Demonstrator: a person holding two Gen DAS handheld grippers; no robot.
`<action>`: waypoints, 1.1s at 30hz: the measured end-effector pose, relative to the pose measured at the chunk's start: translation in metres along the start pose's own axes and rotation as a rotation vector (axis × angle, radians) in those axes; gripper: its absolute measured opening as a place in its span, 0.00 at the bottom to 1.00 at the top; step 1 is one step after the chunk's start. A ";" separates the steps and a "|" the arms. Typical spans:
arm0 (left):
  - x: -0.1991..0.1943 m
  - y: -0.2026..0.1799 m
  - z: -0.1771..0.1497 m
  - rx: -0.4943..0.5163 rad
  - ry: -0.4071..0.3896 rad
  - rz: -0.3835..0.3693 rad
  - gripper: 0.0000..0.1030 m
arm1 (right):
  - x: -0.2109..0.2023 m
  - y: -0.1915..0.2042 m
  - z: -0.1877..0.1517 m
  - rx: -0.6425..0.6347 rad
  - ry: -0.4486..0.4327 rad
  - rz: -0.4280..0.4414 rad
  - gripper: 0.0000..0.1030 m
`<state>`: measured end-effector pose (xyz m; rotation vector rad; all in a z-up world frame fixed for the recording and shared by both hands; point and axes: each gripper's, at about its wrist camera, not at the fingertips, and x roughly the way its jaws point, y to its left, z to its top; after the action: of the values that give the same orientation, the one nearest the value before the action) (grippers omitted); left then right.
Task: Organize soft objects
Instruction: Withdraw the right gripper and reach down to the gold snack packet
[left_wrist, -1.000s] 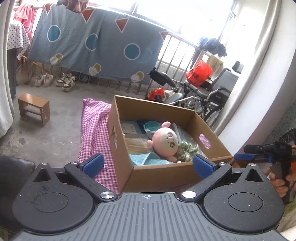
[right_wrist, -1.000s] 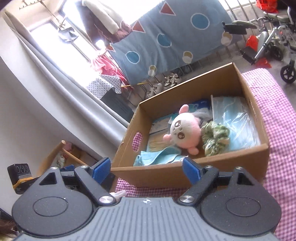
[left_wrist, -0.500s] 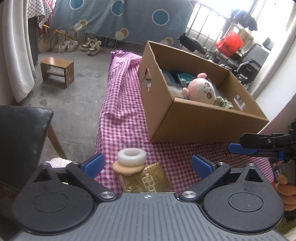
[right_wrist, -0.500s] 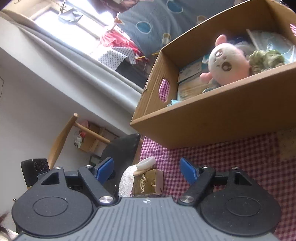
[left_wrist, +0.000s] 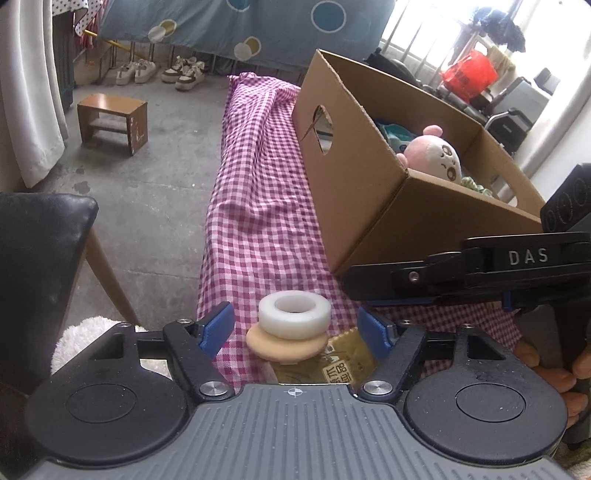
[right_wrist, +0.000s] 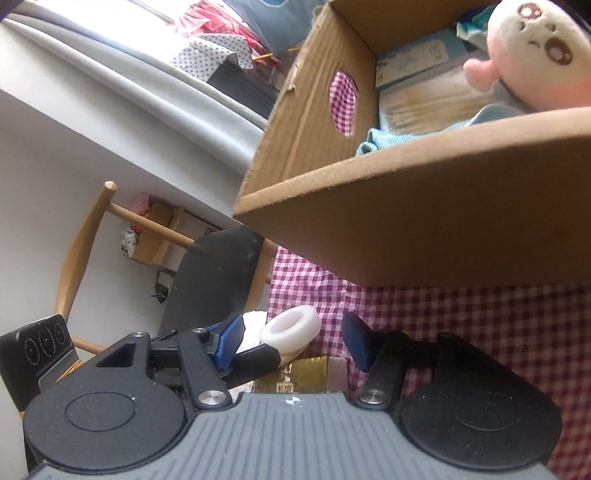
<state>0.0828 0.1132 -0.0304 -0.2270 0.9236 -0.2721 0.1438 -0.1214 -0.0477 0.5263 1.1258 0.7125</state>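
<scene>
- Far left, a black chair (left_wrist: 40, 258) stands beside the worktop (left_wrist: 255, 206) with its pink checked cloth.
- The left tongs (left_wrist: 295, 328) have just been closing; they stand apart around a white foam ring (left_wrist: 294, 315) stacked on a tan round pad (left_wrist: 280, 347) atop a gold packet (left_wrist: 325, 365), pads not touching.
- The right tongs (right_wrist: 293, 341), also closing, straddle the same stack, still apart.
- Right and farther off, a cardboard box (left_wrist: 369, 192) holds a pink plush toy (left_wrist: 436, 157), a green scrunchie (left_wrist: 476, 184) and blue packets (right_wrist: 417, 59).

Both grippers, left (left_wrist: 295, 326) and right (right_wrist: 291, 339), closing, fingers still apart.
</scene>
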 end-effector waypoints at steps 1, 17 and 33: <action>0.002 0.001 0.000 -0.002 0.006 -0.009 0.66 | 0.005 0.000 0.001 0.006 0.007 -0.003 0.56; 0.016 -0.002 -0.004 -0.020 0.037 -0.109 0.64 | 0.034 0.001 0.006 -0.003 0.064 -0.066 0.37; 0.045 -0.064 -0.009 0.066 0.090 -0.267 0.65 | -0.037 -0.038 -0.015 0.035 -0.039 -0.196 0.37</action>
<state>0.0926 0.0377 -0.0501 -0.2798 0.9720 -0.5625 0.1300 -0.1741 -0.0566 0.4502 1.1379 0.5110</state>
